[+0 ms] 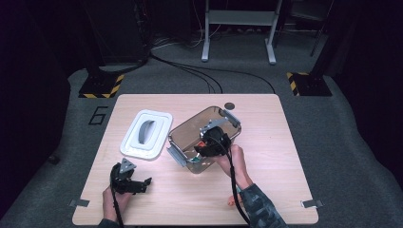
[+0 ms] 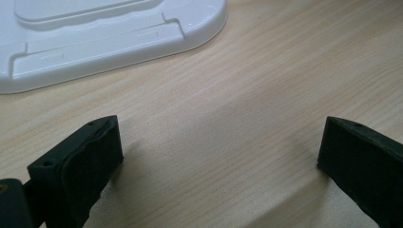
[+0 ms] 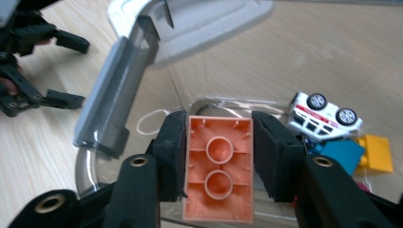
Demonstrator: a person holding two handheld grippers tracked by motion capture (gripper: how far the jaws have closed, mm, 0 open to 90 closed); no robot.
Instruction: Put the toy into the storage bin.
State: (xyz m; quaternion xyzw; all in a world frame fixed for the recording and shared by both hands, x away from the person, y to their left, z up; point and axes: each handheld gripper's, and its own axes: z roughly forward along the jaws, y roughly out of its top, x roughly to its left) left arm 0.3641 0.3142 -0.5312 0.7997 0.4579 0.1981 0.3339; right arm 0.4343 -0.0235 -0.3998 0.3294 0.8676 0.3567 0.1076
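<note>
My right gripper [image 3: 218, 159] reaches into a clear plastic container [image 1: 187, 127] in the middle of the table. Both pads lie against the long sides of an orange brick [image 3: 219, 166], which shows its hollow underside. At the bottom of the container lie a white toy car [image 3: 325, 114] on its roof, a blue block [image 3: 342, 154] and a yellow block [image 3: 378, 152]. The container's white lid [image 1: 146, 134] rests flat to its left. My left gripper [image 1: 141, 183] sits low over the bare wood near the front left, jaws wide apart with nothing between them [image 2: 218, 156].
The grey clasp [image 3: 114, 90] of the container hangs on its near rim. A thin white loop [image 3: 152, 121] lies beside it. A small dark disc [image 1: 230, 105] sits at the table's far edge. Bare wood [image 1: 285, 156] stretches to the right of the container.
</note>
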